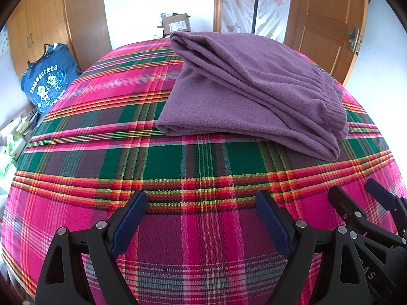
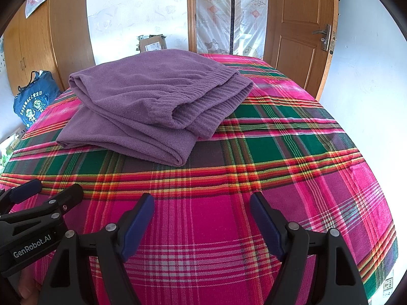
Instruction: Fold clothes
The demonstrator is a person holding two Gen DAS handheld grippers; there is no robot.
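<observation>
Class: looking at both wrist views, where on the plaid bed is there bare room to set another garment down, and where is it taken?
Free: the near strip between the purple garment and both open grippers; also the bed's right side beside the garment. Taken: the far middle, under the garment.

Left hand-held gripper [image 1: 201,203] and right hand-held gripper [image 2: 202,203] gape wide, side by side.

One folded purple garment [image 1: 244,86] on one bed with one plaid cover [image 1: 178,157]. Two hand-held grippers: left [image 1: 201,203], right [image 2: 202,204], each with two fingers. One blue bag [image 1: 48,78] on the floor. One cardboard box [image 1: 175,24]. One wooden door [image 2: 300,33].
</observation>
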